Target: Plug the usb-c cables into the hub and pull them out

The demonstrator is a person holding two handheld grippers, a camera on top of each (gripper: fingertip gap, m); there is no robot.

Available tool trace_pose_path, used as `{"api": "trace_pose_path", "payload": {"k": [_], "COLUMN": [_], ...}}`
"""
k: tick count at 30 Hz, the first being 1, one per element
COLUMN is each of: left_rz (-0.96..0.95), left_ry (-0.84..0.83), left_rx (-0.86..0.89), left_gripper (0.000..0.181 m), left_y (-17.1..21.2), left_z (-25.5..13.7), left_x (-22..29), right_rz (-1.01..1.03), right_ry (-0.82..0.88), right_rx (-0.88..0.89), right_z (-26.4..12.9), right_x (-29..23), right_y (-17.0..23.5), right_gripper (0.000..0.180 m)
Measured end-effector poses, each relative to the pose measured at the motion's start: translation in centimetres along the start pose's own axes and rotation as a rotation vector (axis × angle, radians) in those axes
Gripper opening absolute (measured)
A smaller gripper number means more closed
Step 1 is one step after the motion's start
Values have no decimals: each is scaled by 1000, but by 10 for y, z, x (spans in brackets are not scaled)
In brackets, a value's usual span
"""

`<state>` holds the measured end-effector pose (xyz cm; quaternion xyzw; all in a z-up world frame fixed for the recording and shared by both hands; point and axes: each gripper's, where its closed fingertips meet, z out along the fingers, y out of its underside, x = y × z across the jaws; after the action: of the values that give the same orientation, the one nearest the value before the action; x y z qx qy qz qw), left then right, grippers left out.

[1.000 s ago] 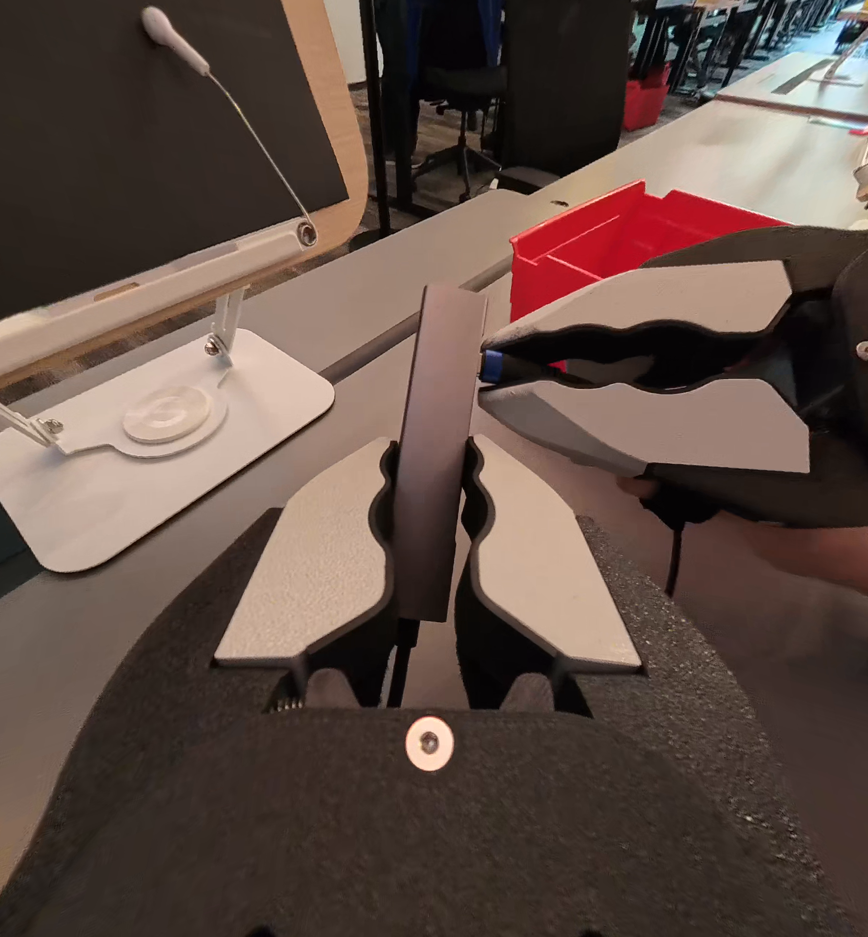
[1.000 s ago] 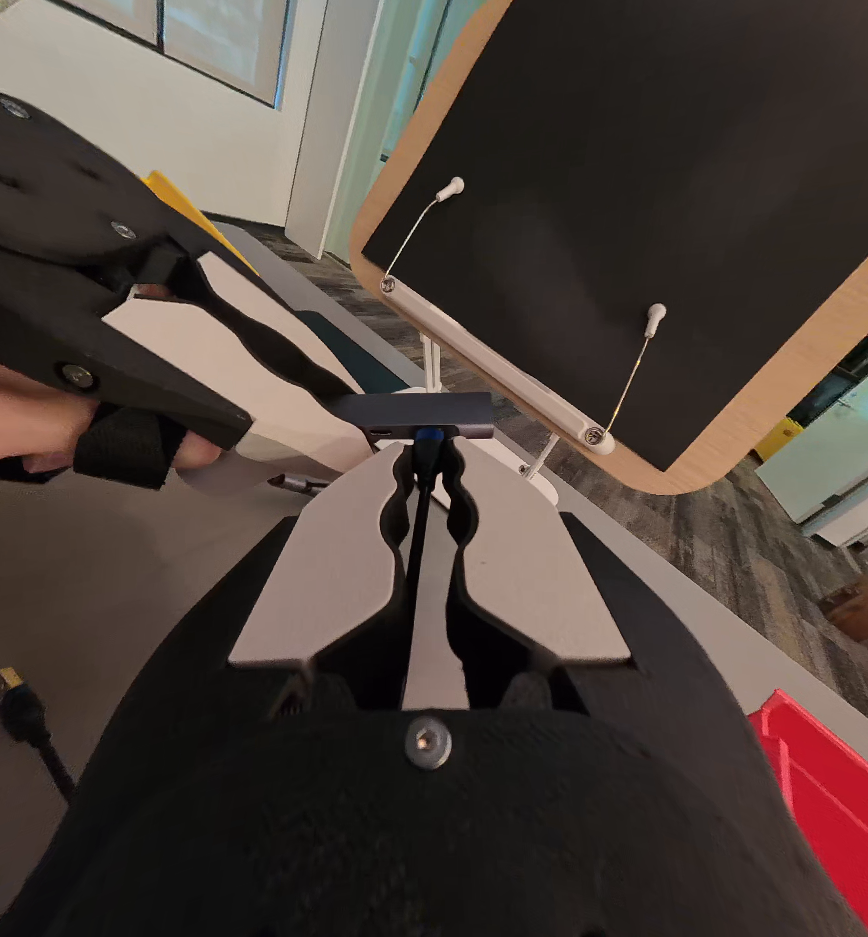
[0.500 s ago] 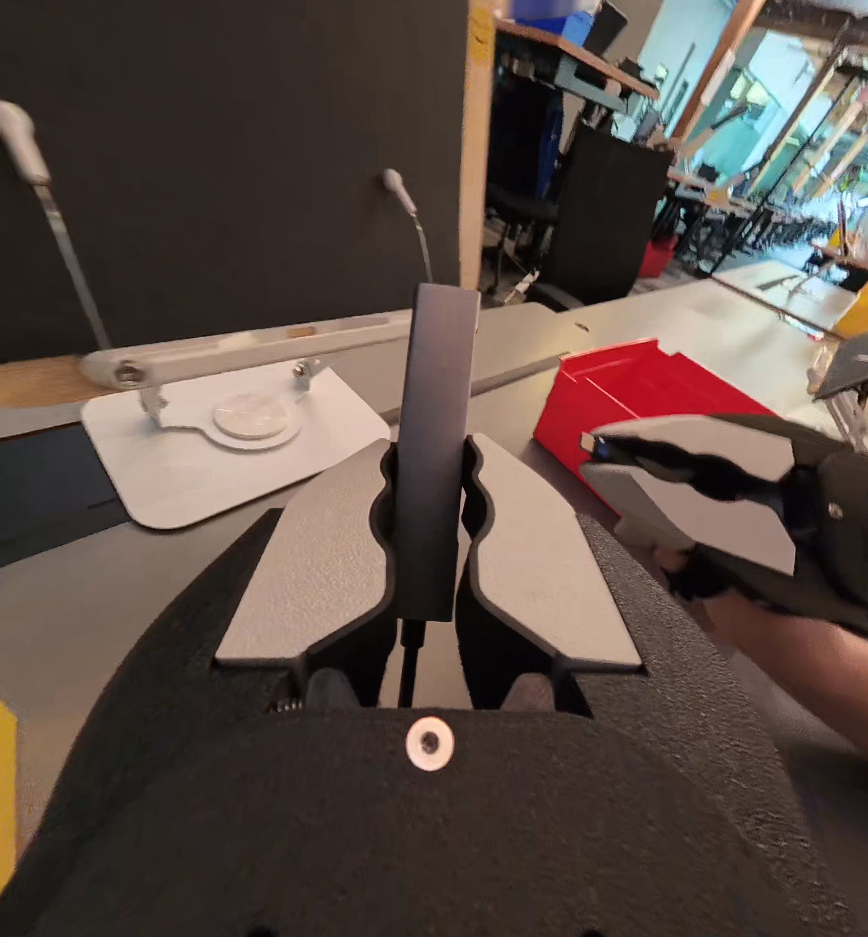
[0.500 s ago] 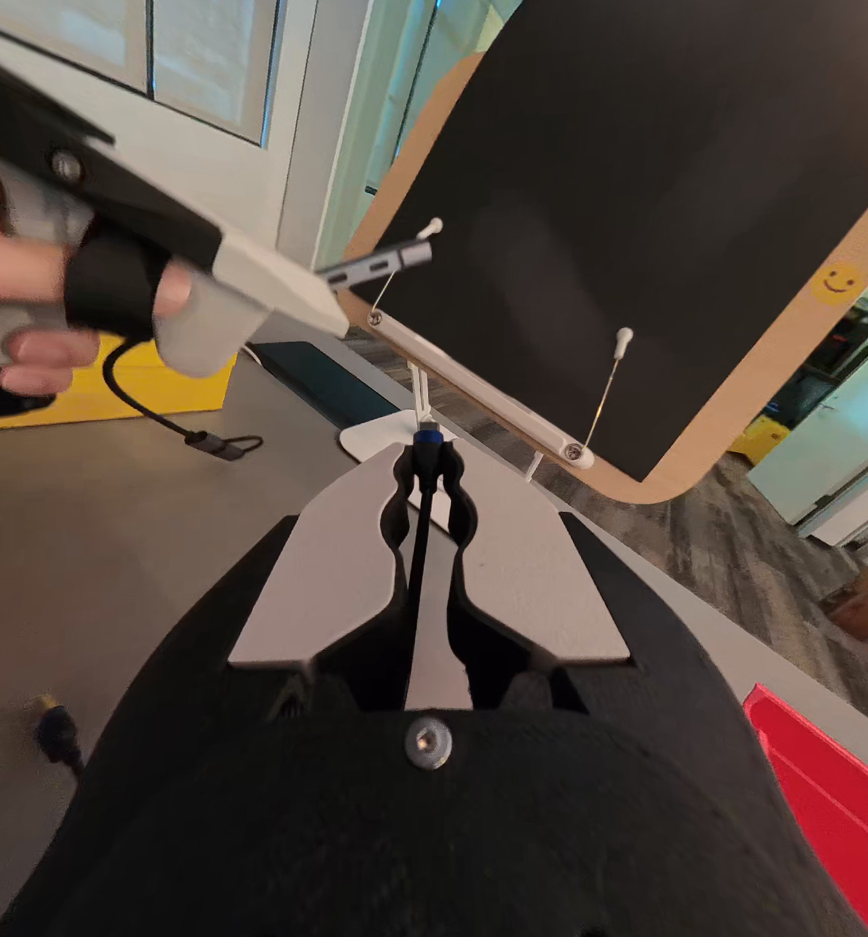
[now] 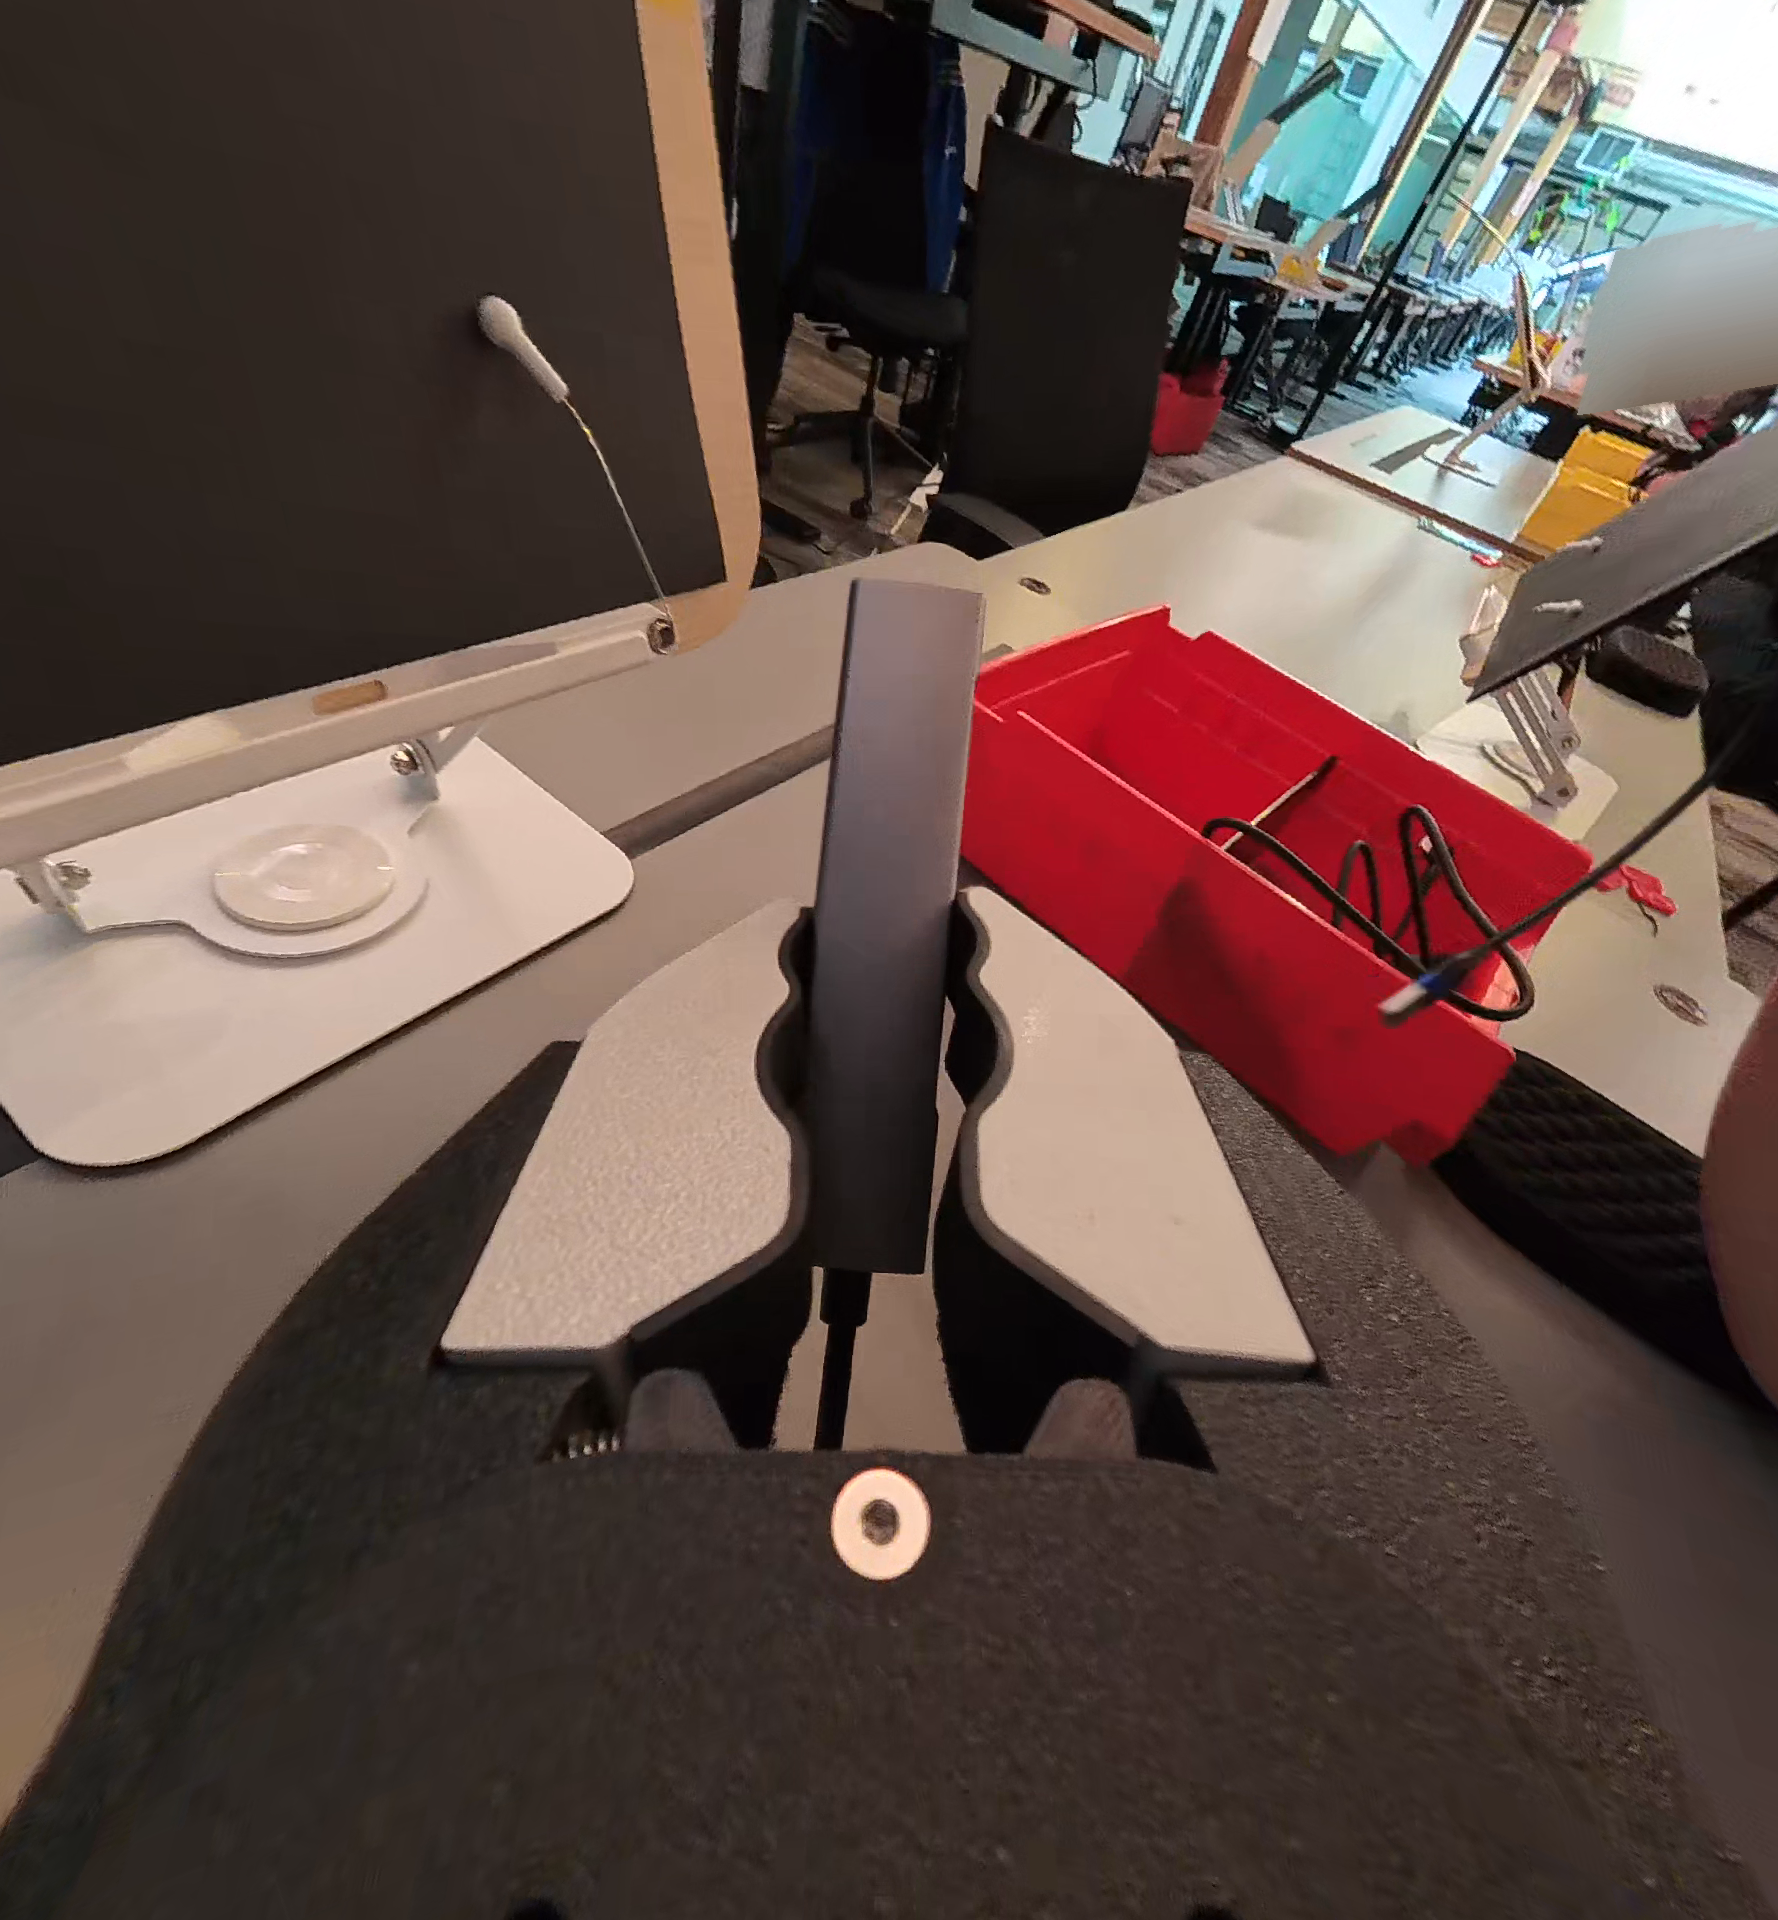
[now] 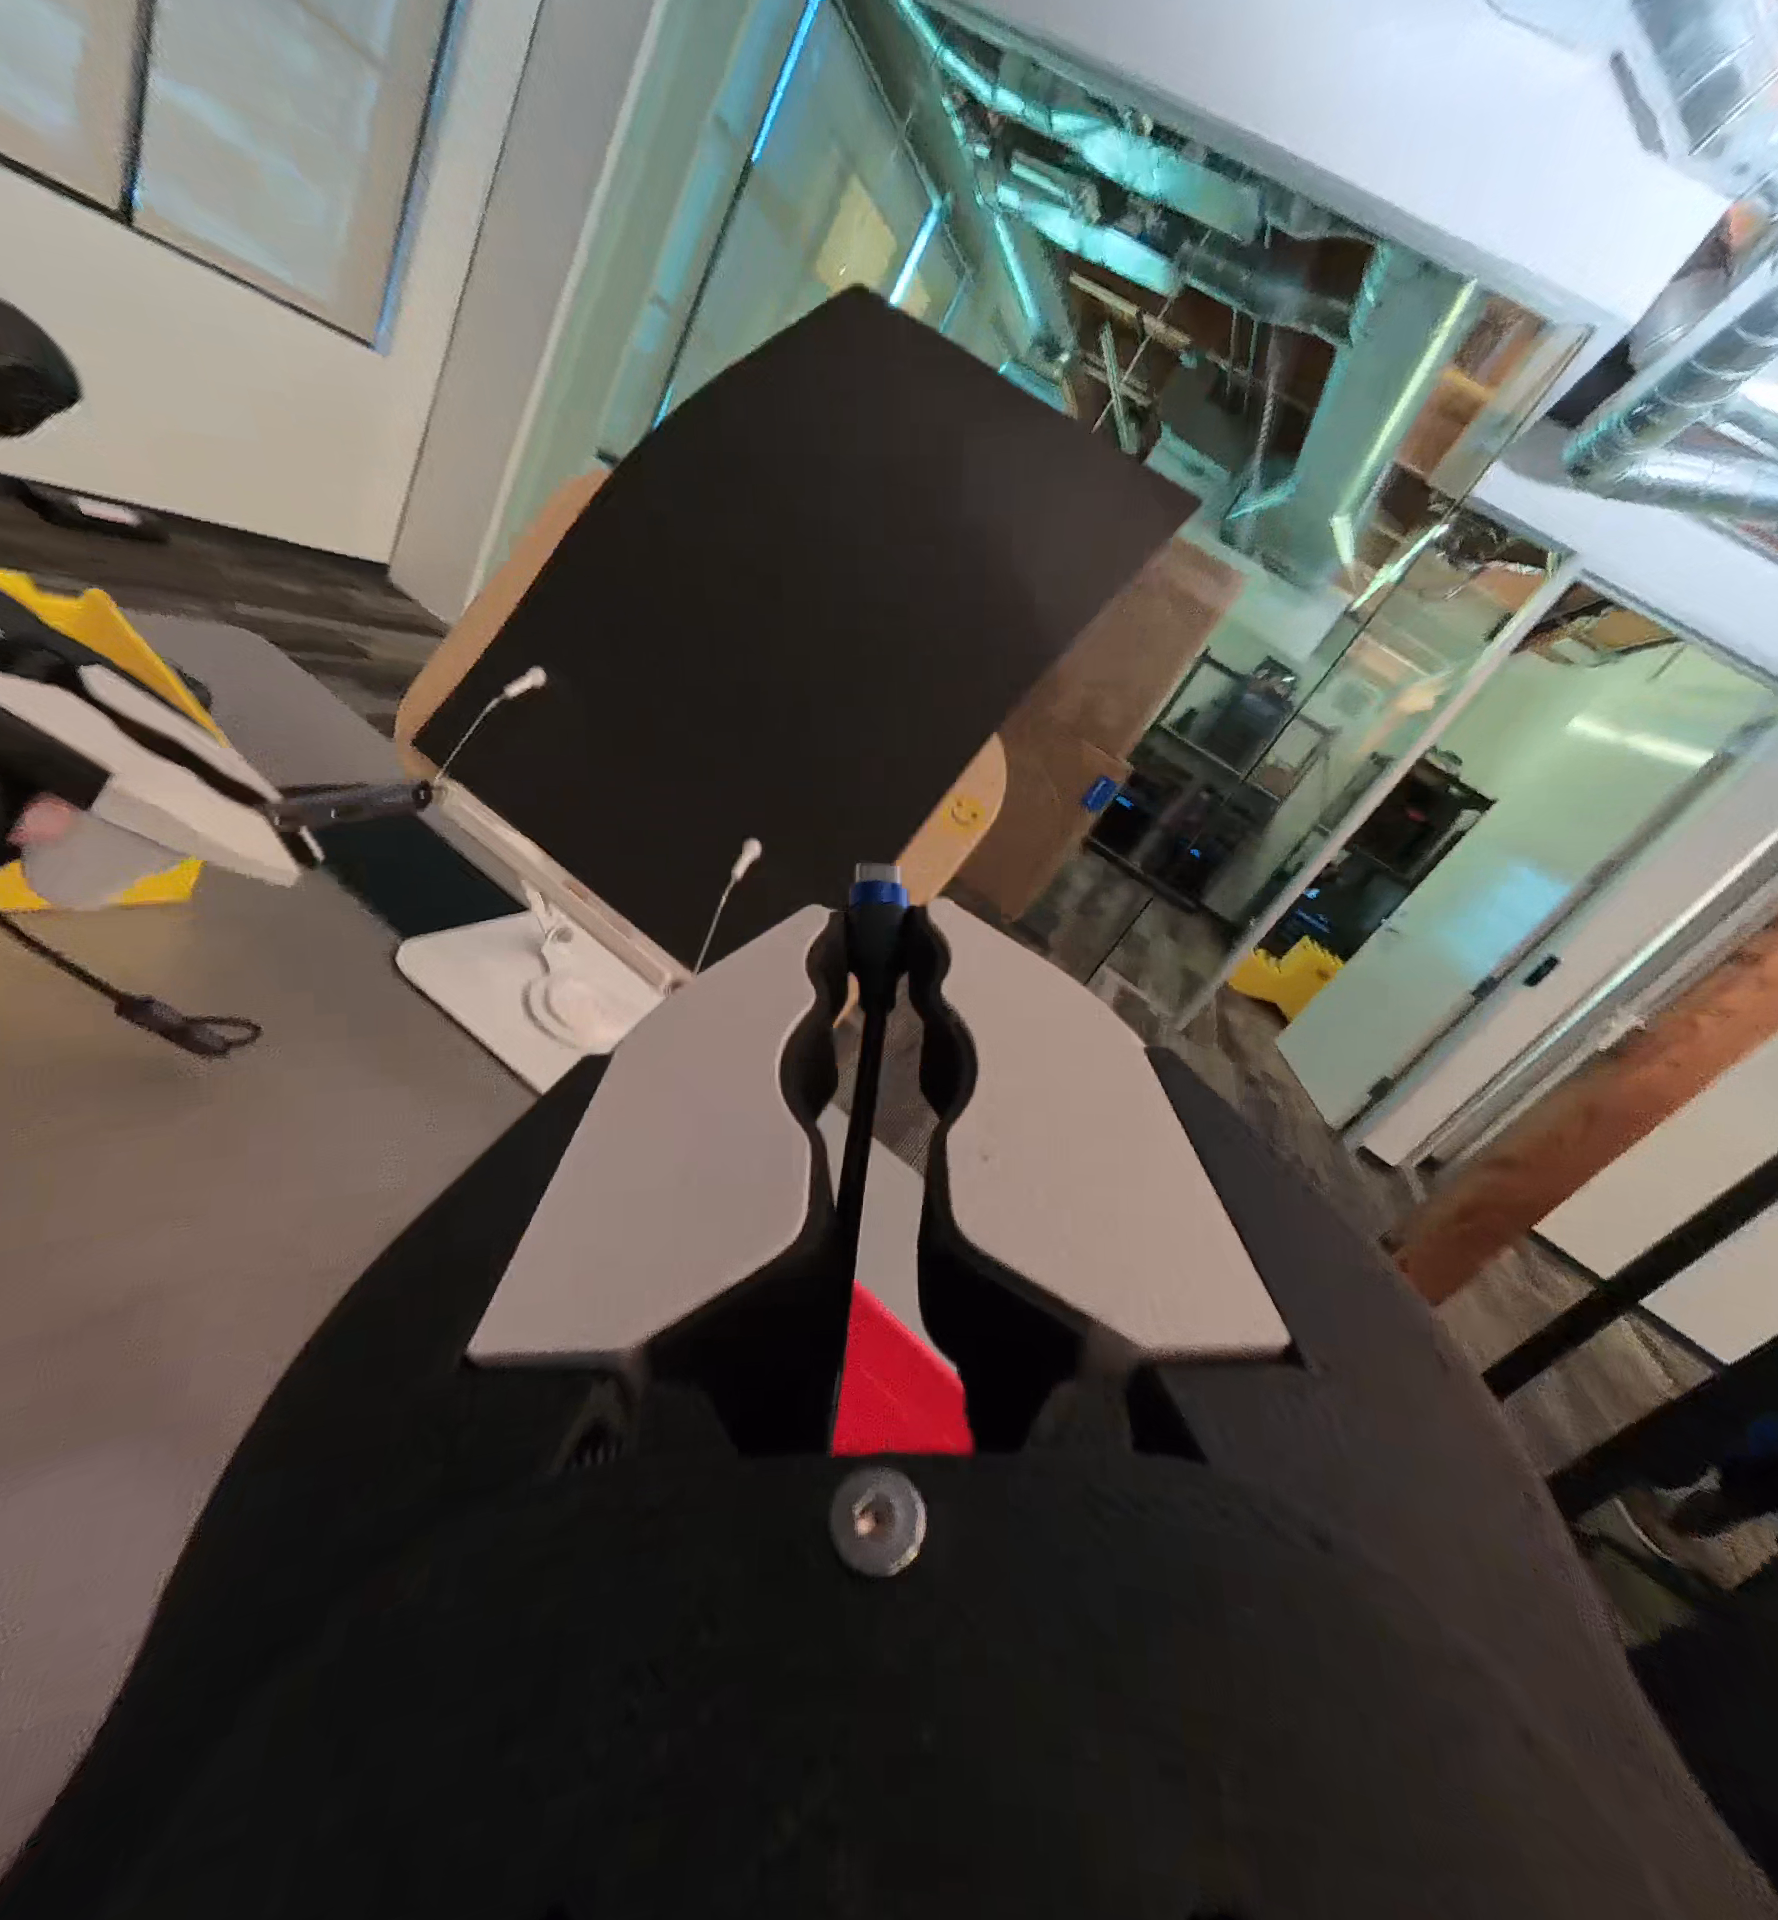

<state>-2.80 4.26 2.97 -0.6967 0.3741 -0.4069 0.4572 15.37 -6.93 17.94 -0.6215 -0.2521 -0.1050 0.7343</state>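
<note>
My left gripper is shut on the dark grey hub, which stands upright between the fingers with its own lead trailing down behind. My right gripper is shut on a black usb-c cable just behind its blue-ringed plug; the plug tip is bare and points up and away. In the right wrist view the left gripper and the hub sit far off to the left, well apart from the plug. A blue-ringed plug on a black cable hangs over the red bin's front.
A red bin with a coiled black cable stands right of the hub. A black board on a white stand is at the left. The hub lead's plug lies on the grey table. A yellow bin is far left. My right fingertips sit around 25 cm from my left ones.
The plug was seated in the hub a second ago; it is now out. The right gripper has swung away to the right and tilted up with the cable. The left gripper still holds the hub.
</note>
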Motion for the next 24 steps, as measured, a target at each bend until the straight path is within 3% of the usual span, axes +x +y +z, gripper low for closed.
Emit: {"api": "trace_pose_path", "payload": {"k": [3,8,11,15,19,22,24], "left_rz": [13,14,21,32,31,25,23], "left_ry": [16,27,28,34,53,71,82], "left_rx": [-16,-17,-18,-27,-37,-41,-48], "left_gripper": [22,22,22,23,22,22,22], "left_y": [4,5,5,6,7,7,9], "left_z": [4,5,6,6,7,7,8], "left_x": [5,9,11,14,18,21,24], "right_rz": [6,-139,-61,112,102,101,107], "right_ry": [-9,-254,-445,-685,-656,-664,-638], "right_rx": [-65,-93,-91,-248,-447,-370,-371], "right_z": [-15,-23,-29,-48,-47,-38,-36], "right_x": [26,13,-3,-30,-29,-31,-28], "right_y": [26,91,130,177,214,204,202], "right_gripper": [12,12,12,14,16,24,40]}}
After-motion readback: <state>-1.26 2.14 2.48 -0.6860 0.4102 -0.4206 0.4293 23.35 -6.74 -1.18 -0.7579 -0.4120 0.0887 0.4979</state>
